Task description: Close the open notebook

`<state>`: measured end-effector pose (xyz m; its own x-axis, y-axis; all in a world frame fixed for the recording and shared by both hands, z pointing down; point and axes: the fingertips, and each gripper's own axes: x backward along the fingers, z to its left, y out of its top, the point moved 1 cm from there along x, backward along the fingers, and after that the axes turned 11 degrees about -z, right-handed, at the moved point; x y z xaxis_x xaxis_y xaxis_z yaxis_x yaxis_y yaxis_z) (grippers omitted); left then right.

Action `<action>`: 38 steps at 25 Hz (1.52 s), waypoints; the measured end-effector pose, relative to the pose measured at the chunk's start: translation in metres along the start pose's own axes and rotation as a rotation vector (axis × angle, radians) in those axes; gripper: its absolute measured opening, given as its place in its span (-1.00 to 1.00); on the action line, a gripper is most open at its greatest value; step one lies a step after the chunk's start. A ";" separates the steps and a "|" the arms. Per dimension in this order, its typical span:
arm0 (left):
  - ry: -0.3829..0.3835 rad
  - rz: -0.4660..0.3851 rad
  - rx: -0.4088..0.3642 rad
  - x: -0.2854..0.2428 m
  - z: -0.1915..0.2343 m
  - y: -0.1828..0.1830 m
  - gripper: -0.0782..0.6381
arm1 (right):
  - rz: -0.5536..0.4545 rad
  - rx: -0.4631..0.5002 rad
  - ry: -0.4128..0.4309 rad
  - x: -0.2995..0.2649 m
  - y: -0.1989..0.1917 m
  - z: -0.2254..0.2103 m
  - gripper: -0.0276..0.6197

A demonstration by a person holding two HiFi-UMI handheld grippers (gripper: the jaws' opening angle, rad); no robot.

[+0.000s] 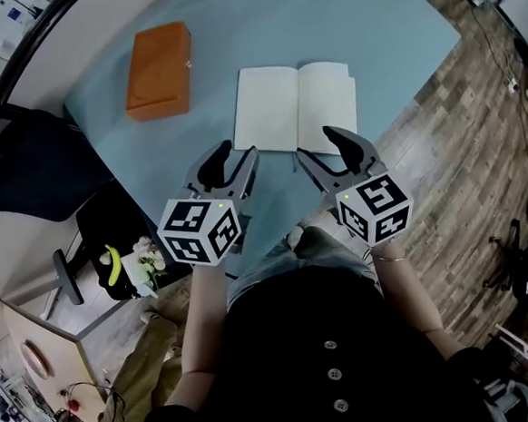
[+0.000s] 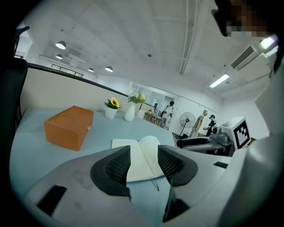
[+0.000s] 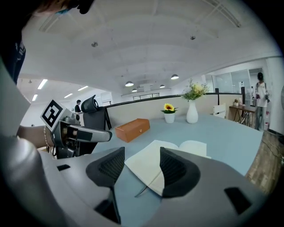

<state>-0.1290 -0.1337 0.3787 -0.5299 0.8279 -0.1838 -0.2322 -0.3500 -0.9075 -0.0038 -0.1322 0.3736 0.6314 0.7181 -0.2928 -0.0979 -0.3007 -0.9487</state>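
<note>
**Ben:** Looking down from the head, where is the notebook?

**Mia:** The notebook [image 1: 297,105] lies open and flat on the blue table [image 1: 395,31], with its white pages up. An orange box [image 1: 158,70] sits to its left, well apart from it.

**Ben:** And the two grippers?

**Mia:** The left gripper [image 1: 235,153] and the right gripper [image 1: 316,147] are side by side, close to the near edge of the book. One tip of the right one shows over the edge of the right page. I cannot tell if it touches.

**Ben:** What shows in the left gripper view?

**Mia:** Its jaws stand apart and nothing is between them. The notebook shows through the gap, farther back on the table. The orange box is on the left. A little pot with a yellow flower [image 2: 111,111] and a white vase [image 2: 129,114] stand at the far side. The right gripper is off to the right.

**Ben:** And the right gripper view?

**Mia:** Those jaws are wide apart too and hold nothing. The open notebook lies just past them. A thin dark ribbon [image 3: 144,188] comes out of its near edge onto the table. The left gripper is at the left.
</note>
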 end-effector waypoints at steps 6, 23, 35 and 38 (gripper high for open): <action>0.043 0.039 0.015 0.003 0.020 -0.012 -0.26 | 0.075 0.092 0.030 -0.019 -0.012 0.004 -0.19; 0.082 0.125 0.091 0.001 0.062 -0.052 -0.26 | 0.285 0.301 0.106 -0.063 -0.072 0.018 -0.18; 0.016 0.139 0.159 -0.007 0.065 -0.074 -0.27 | 0.407 0.431 0.134 -0.087 -0.103 0.017 -0.18; 0.011 0.112 0.187 -0.007 0.067 -0.075 -0.27 | 0.451 0.507 0.145 -0.089 -0.111 0.018 -0.16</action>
<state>-0.1621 -0.1430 0.4734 -0.5523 0.7836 -0.2846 -0.3201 -0.5145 -0.7955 -0.0624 -0.1512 0.5030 0.5379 0.4900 -0.6860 -0.7001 -0.1937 -0.6873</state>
